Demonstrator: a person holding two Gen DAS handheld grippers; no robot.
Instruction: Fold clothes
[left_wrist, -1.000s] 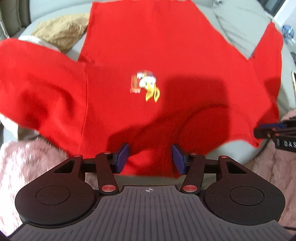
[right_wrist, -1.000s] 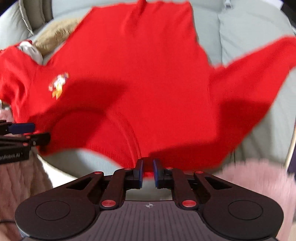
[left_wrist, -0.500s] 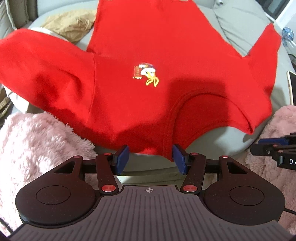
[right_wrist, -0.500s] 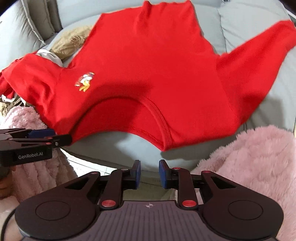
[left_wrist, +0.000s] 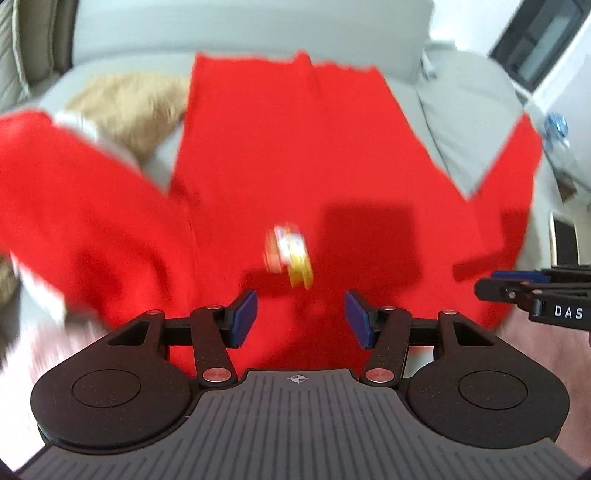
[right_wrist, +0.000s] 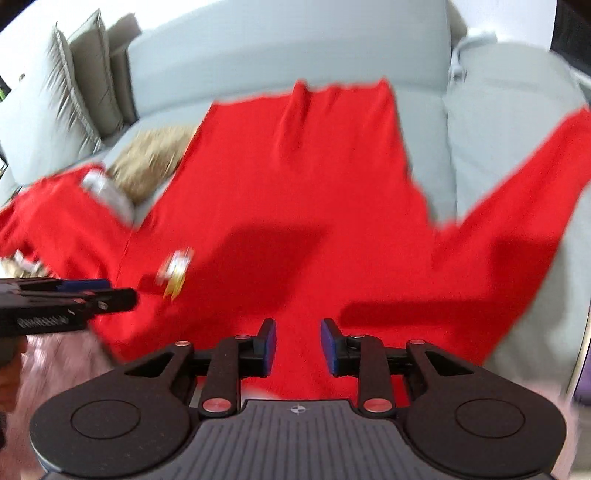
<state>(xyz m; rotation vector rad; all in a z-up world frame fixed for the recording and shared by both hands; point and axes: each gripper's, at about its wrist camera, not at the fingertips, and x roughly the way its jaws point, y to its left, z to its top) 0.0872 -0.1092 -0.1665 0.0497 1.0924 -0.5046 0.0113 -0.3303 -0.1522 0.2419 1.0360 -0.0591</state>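
Note:
A red sweatshirt (left_wrist: 295, 166) lies spread on the grey sofa, hem far and sleeves out to both sides. Its small chest logo (left_wrist: 290, 254) shows just beyond my left gripper (left_wrist: 301, 317), which hovers open over the near part of the shirt with nothing clamped. In the right wrist view the sweatshirt (right_wrist: 295, 184) fills the middle. My right gripper (right_wrist: 298, 345) hangs above it with jaws opening and only cloth below the gap. Each gripper shows at the other view's edge: the right gripper (left_wrist: 517, 291), the left gripper (right_wrist: 92, 295). Both views are motion-blurred.
A tan garment (left_wrist: 129, 103) and a white item (right_wrist: 107, 192) lie at the shirt's far left. The sofa seat cushion (left_wrist: 469, 110) and sofa backrest (right_wrist: 258, 48) sit beyond. A pink fluffy blanket (left_wrist: 535, 350) lies at the near edge. Striped pillows (right_wrist: 85, 74) stand far left.
Both grippers rose and moved forward over the shirt's near edge, so more of the sofa back shows. The right jaws, nearly shut on the collar edge a second ago, have let go and widened.

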